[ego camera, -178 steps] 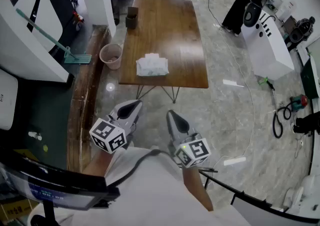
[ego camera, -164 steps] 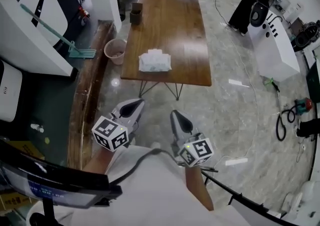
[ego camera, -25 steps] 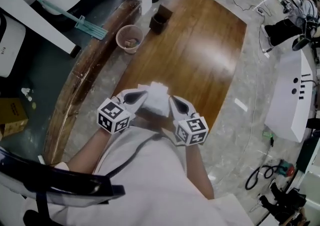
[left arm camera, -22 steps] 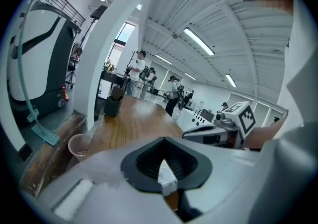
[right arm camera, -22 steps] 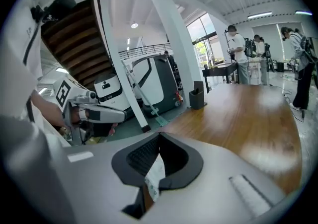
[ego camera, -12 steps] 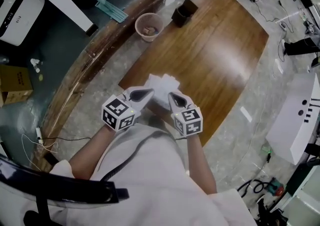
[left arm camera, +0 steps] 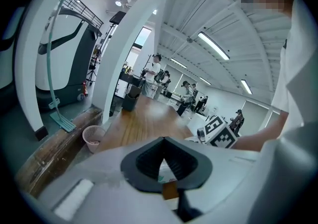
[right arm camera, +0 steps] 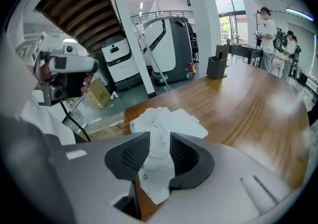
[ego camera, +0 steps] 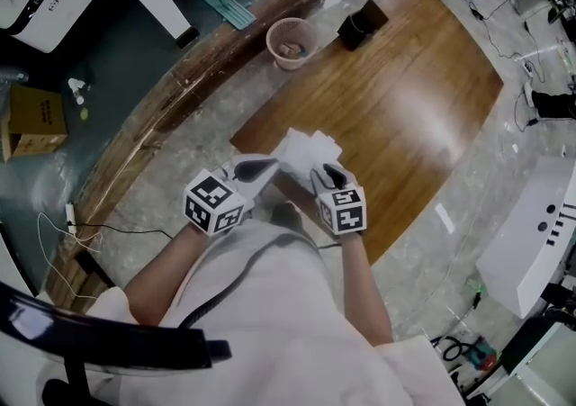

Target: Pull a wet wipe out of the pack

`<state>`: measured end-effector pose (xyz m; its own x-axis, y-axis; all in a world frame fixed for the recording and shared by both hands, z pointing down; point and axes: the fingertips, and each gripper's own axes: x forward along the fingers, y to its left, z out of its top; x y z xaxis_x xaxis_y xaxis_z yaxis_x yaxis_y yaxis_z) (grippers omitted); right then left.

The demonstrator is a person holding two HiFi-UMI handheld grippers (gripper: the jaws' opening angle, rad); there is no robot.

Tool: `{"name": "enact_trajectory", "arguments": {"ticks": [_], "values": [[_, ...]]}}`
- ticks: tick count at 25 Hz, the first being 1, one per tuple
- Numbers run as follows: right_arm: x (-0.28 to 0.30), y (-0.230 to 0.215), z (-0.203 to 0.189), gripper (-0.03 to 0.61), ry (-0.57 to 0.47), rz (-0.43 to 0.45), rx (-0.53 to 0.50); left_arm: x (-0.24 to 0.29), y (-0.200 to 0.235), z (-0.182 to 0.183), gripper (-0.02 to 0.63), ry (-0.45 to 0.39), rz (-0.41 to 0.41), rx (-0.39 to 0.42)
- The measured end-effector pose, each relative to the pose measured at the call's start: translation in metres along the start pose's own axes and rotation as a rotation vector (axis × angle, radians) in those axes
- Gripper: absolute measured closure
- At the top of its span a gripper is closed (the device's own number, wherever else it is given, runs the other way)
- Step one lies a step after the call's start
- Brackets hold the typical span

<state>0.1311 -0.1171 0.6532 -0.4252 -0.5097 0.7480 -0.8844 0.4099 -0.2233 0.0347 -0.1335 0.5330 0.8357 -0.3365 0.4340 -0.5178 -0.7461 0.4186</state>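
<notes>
I'm spreading my right tongs (right arm camera: 159, 137) around the wet wipe (right arm camera: 164, 117) at the near corner of the table (right arm camera: 248, 106), open wood lying beyond; my left tongs (left arm camera: 163, 141) are pressing together.

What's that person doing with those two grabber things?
A person with a gripper in each hand is working on a white soft pack of wet wipes on the brown wooden table. The right gripper has just been opening its jaws, with a white wipe that sticks up from the pack between them, not pinched yet. The left gripper, jaws together, sits at the pack's edge.
</notes>
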Motion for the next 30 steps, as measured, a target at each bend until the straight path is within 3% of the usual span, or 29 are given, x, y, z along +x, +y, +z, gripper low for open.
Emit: {"name": "enact_trajectory", "arguments": {"ticks": [9, 19, 30], "values": [[0.013, -0.004, -0.002, 0.474, 0.055, -0.041, -0.004, -0.016, 0.009, -0.005, 0.607, -0.009, 0.026, -0.005], [0.020, -0.001, -0.001, 0.532, 0.135, -0.132, -0.140, -0.027, 0.017, -0.006, 0.607, -0.018, 0.028, -0.011], [0.014, 0.002, 0.002, 0.565, 0.066, -0.158, -0.066, -0.006, -0.004, -0.006, 0.607, 0.033, -0.062, 0.092]]}}
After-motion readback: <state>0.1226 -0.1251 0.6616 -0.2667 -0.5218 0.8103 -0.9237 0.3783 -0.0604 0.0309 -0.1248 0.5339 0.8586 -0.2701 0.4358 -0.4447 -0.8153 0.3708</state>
